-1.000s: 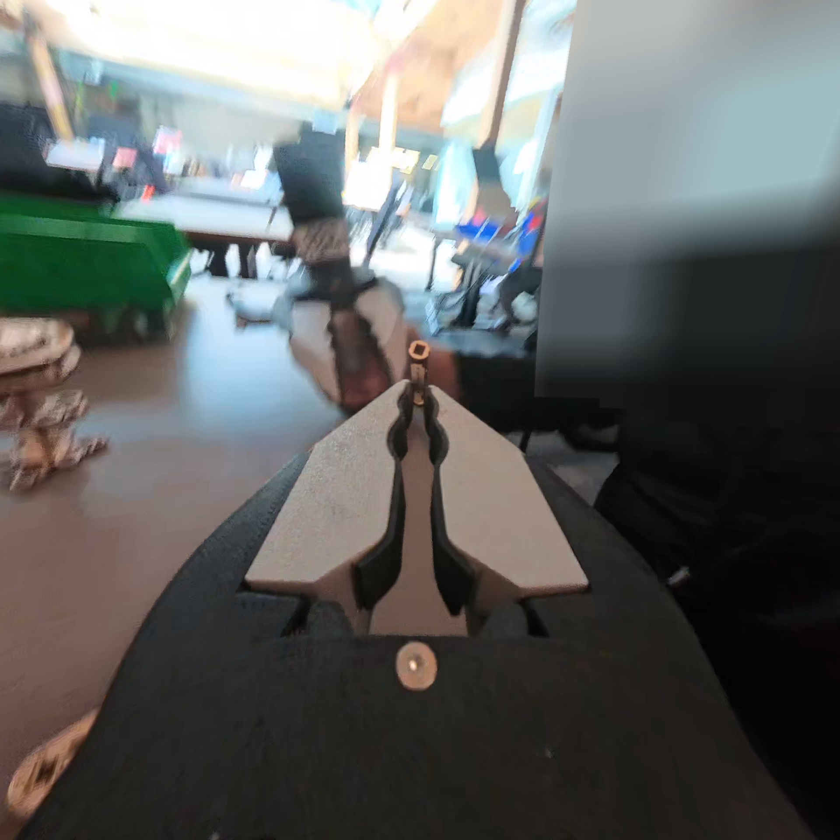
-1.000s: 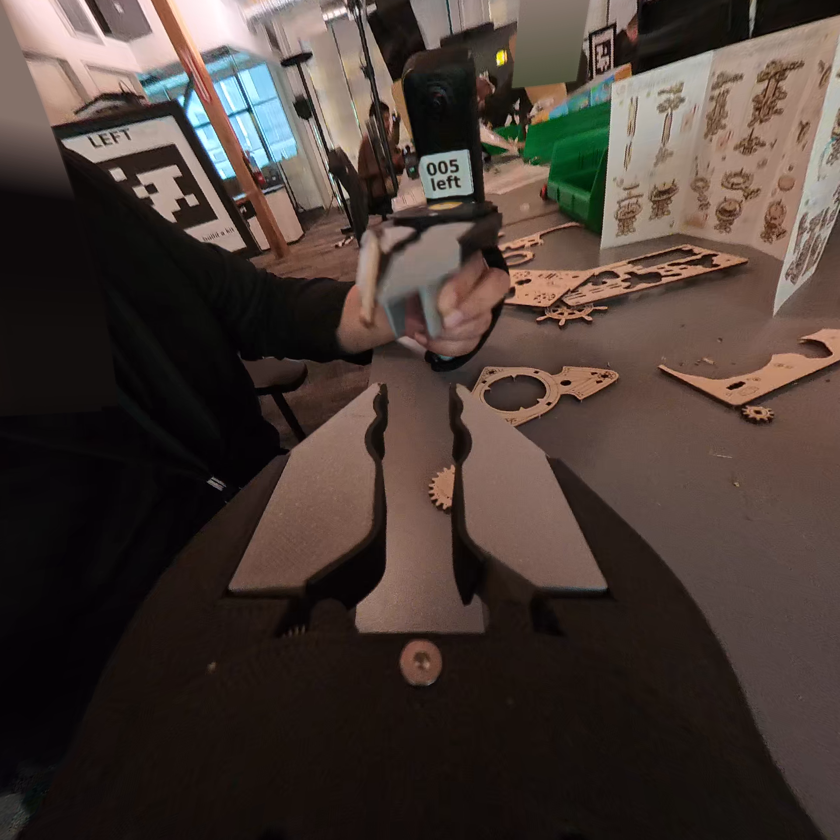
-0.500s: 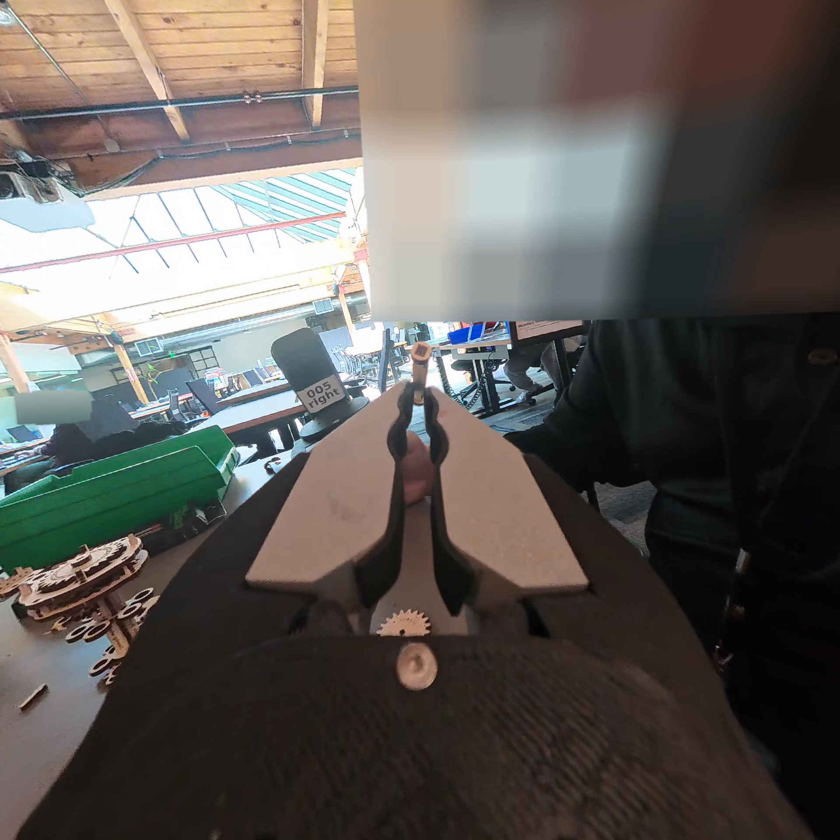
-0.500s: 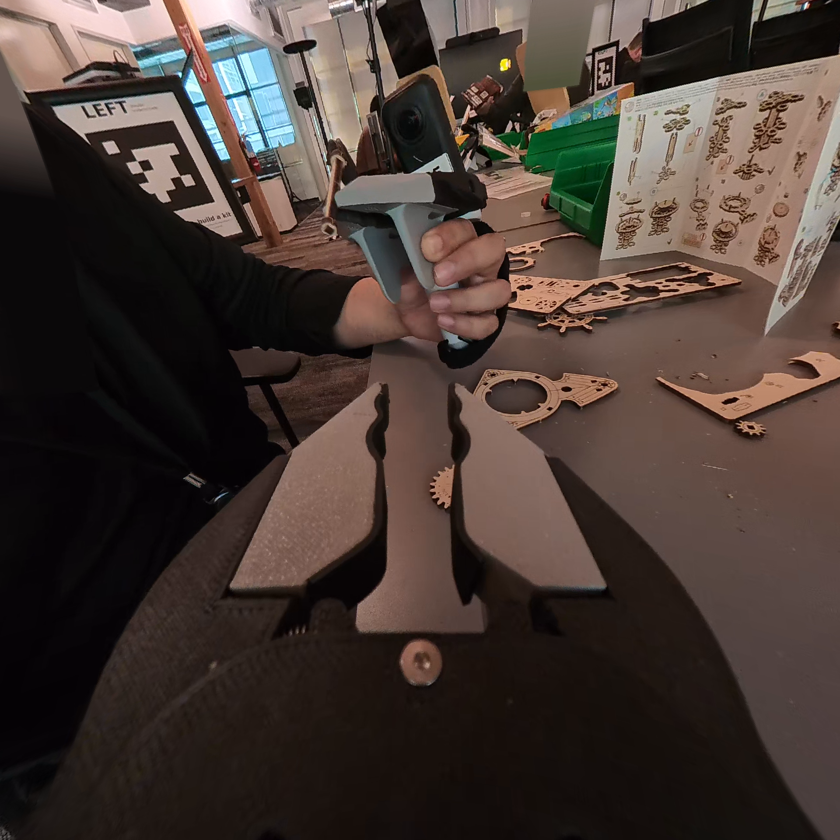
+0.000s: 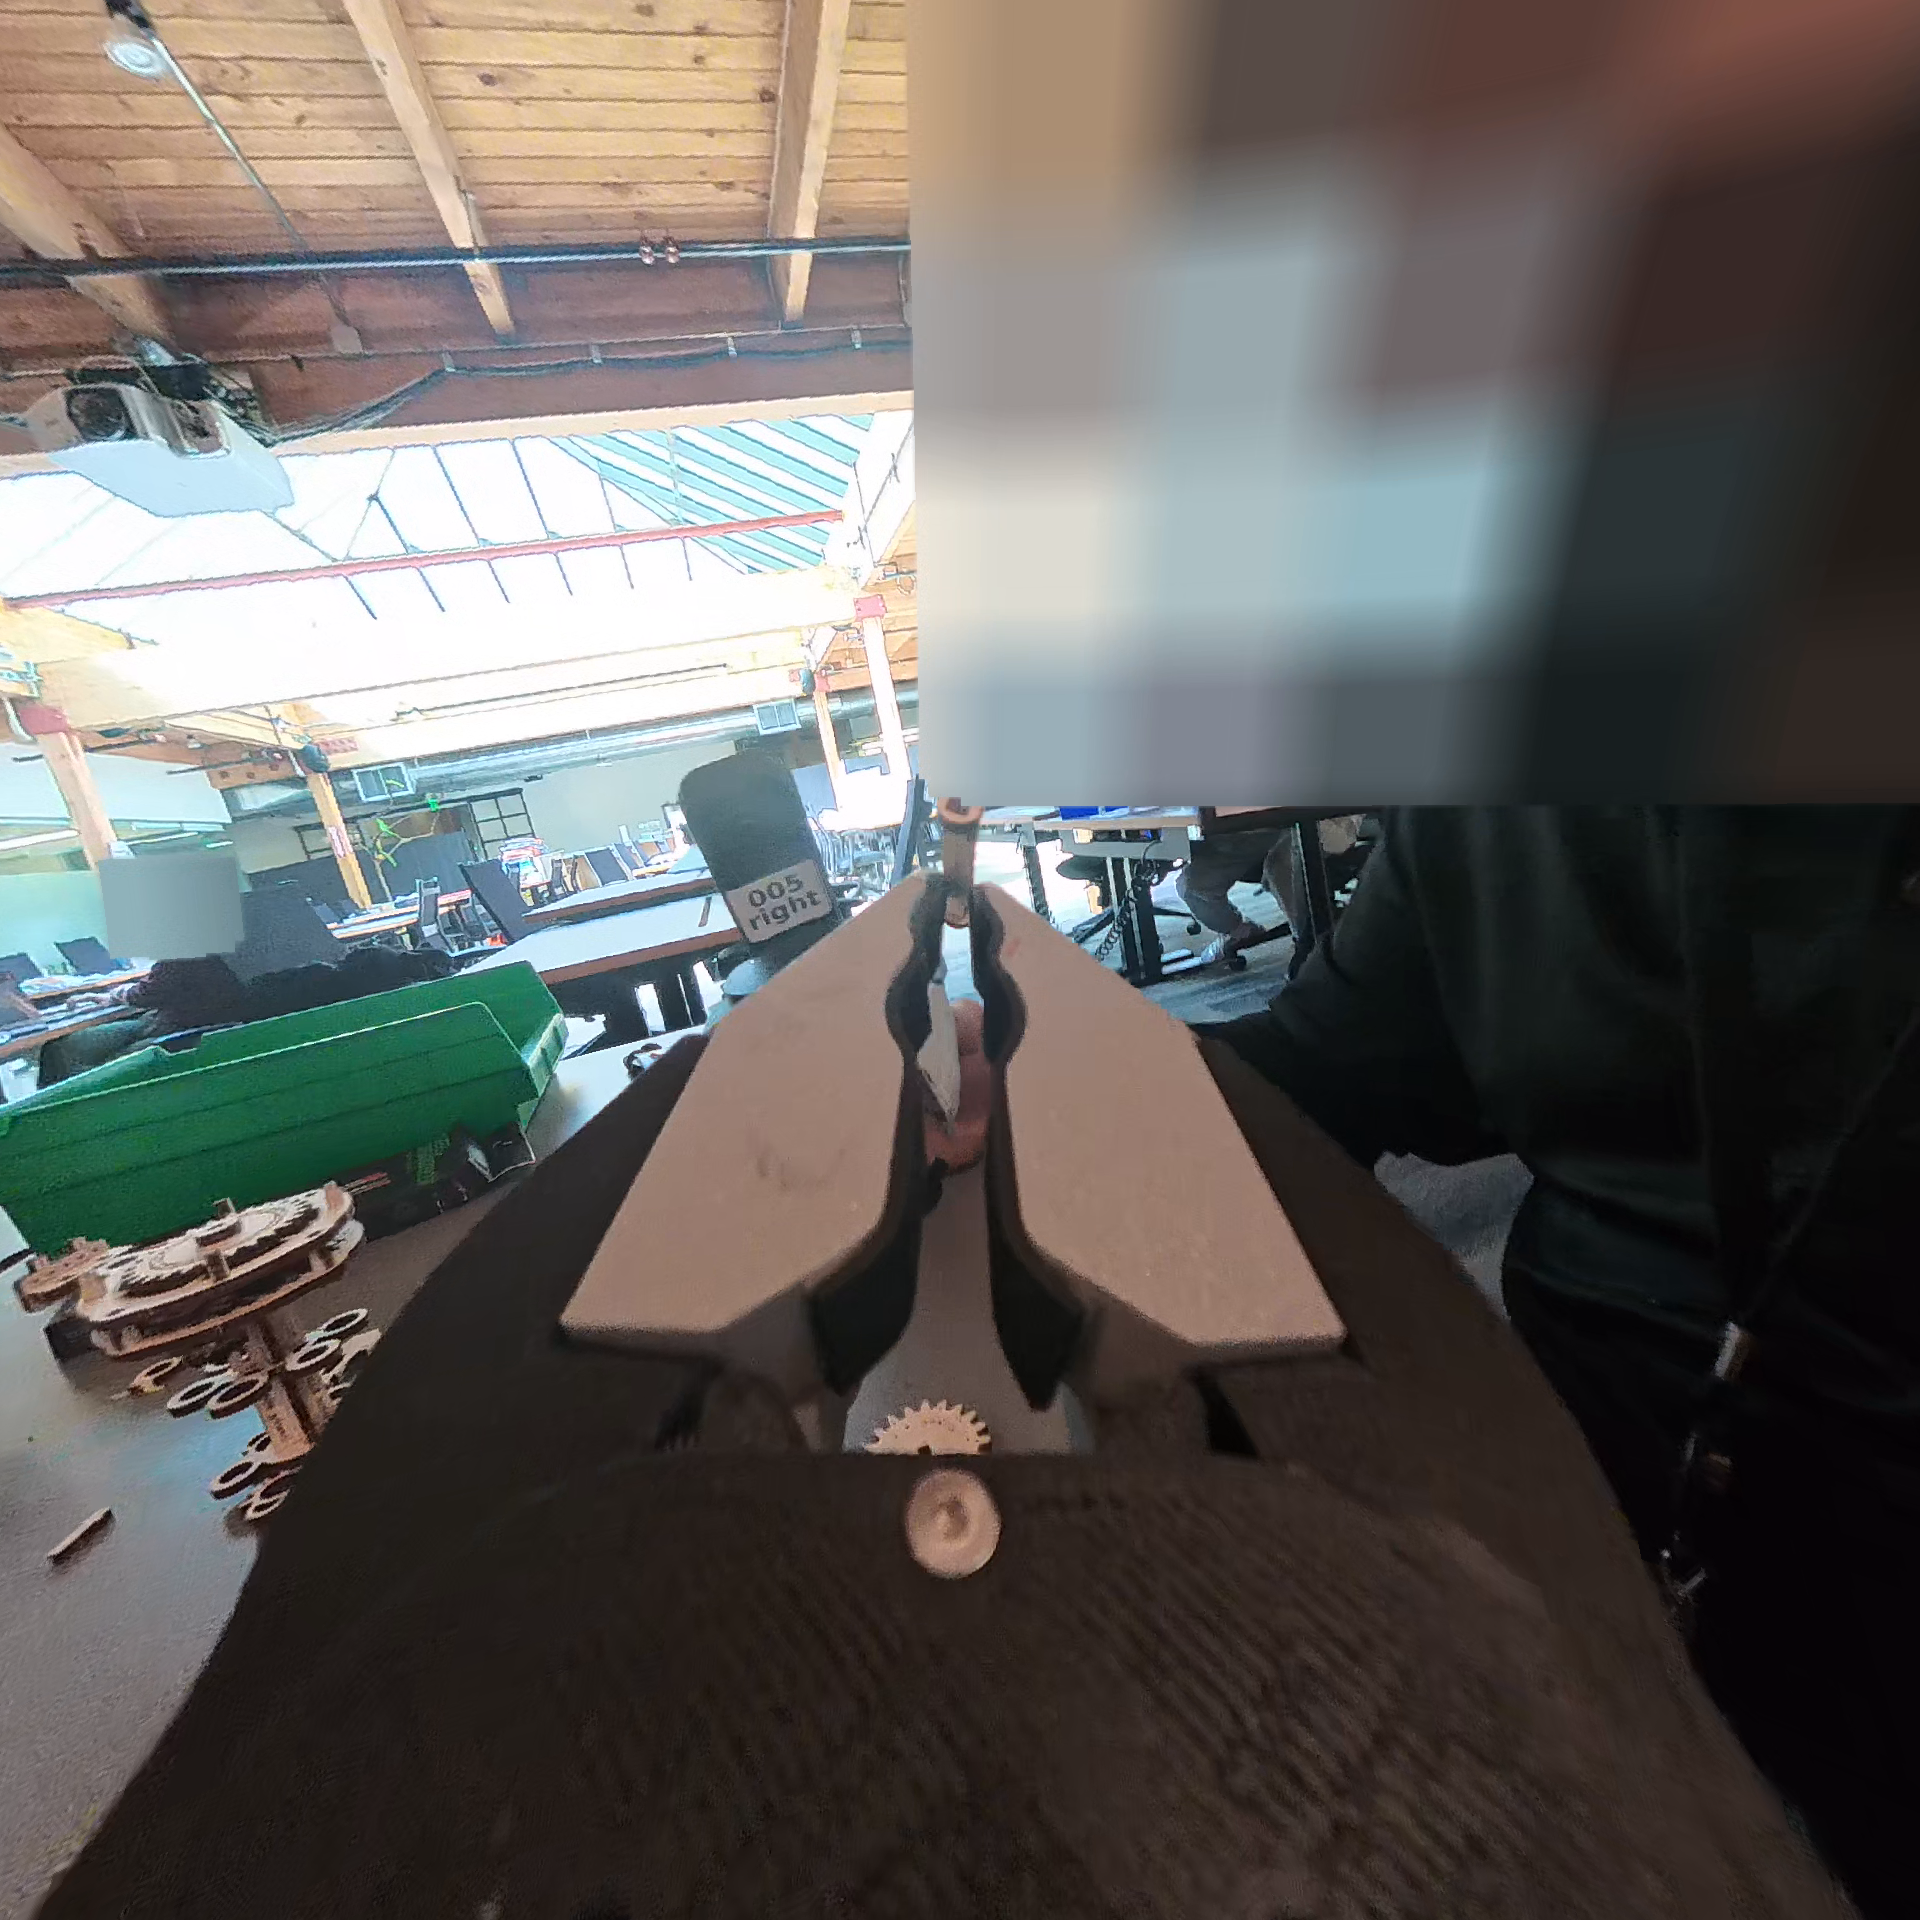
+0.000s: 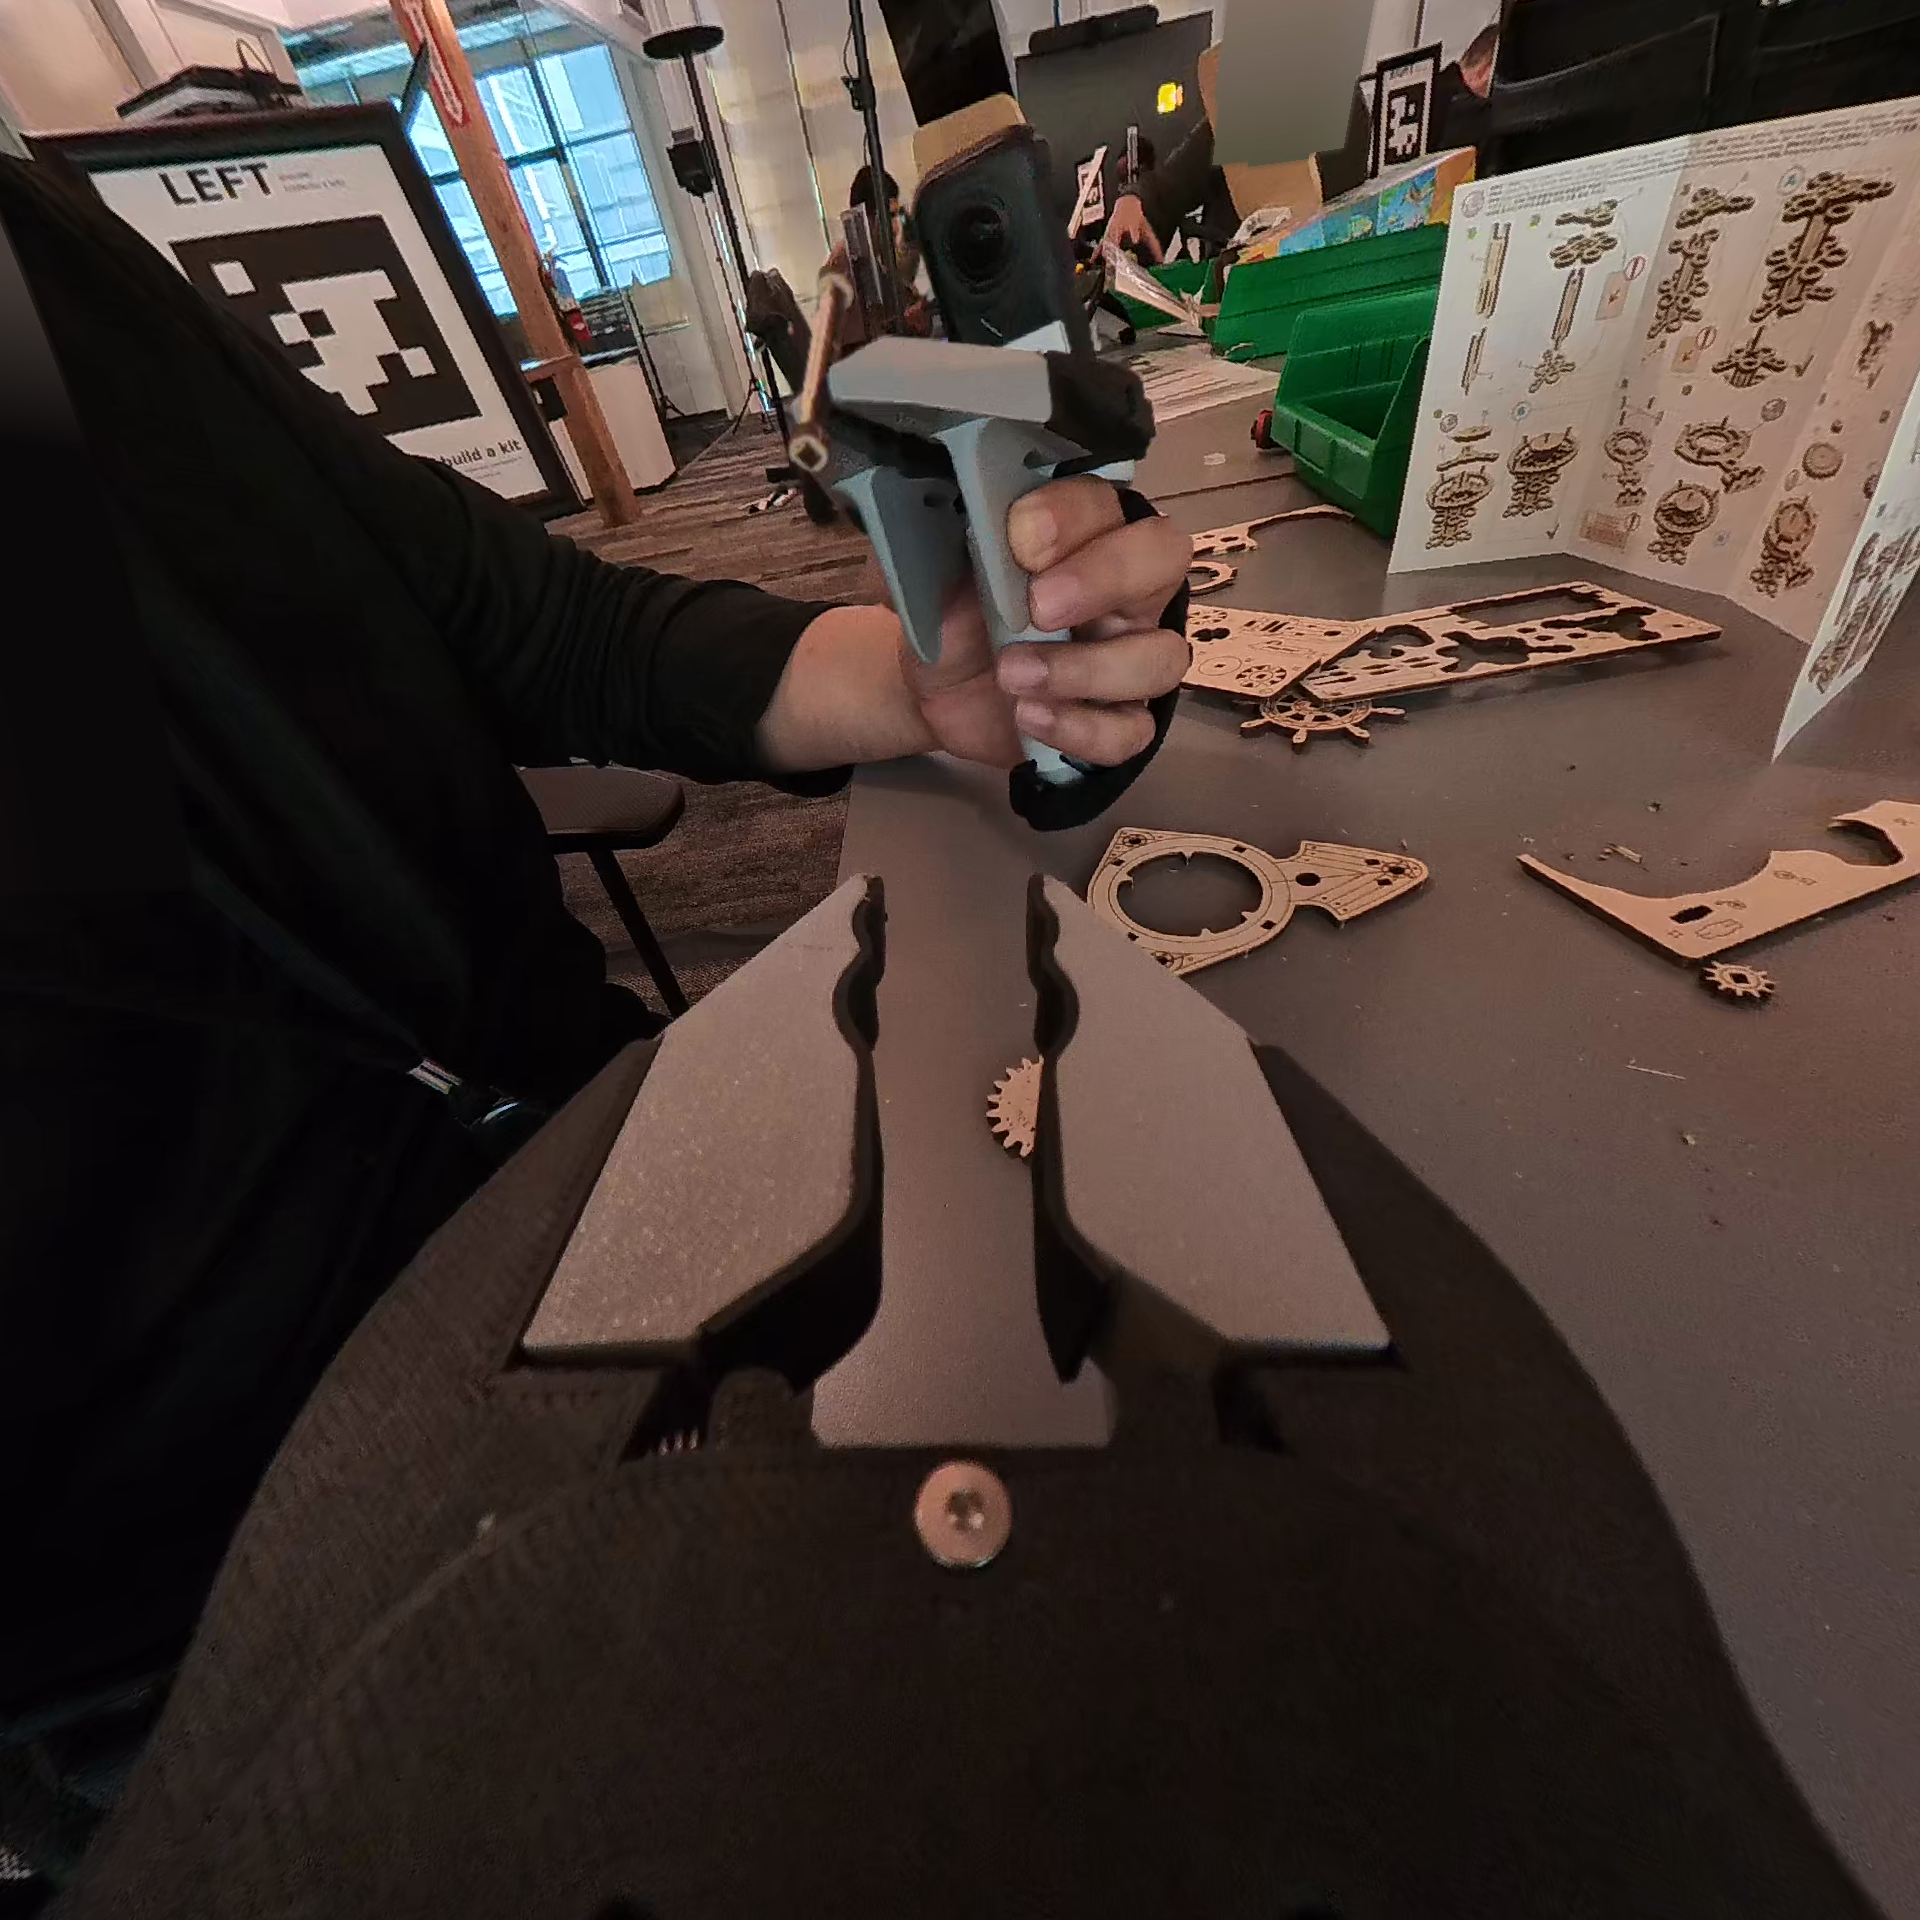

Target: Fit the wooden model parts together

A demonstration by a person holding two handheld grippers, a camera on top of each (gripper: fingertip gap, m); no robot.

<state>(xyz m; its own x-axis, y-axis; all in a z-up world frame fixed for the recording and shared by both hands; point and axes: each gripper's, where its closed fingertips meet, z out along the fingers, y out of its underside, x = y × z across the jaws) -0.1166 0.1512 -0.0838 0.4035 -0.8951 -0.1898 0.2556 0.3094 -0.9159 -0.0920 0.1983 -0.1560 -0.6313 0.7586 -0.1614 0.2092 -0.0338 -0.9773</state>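
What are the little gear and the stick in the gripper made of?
The little gear looks like thin, pale, unpainted plywood with dark cut teeth. The stick held in the left gripper looks like wood too, tan with darker edges, though it's small.

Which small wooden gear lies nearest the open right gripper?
The pale toothed wooden gear on the grey table, right between the right gripper fingers; the darker small gear lies far off by the curved offcut.

Bins (image 6: 1340, 405): green | sleeve (image 6: 582, 665): black | table (image 6: 1455, 1091): grey | gear (image 6: 1016, 1114): pale wood | gripper fingers (image 6: 727, 1143): grey, speckled
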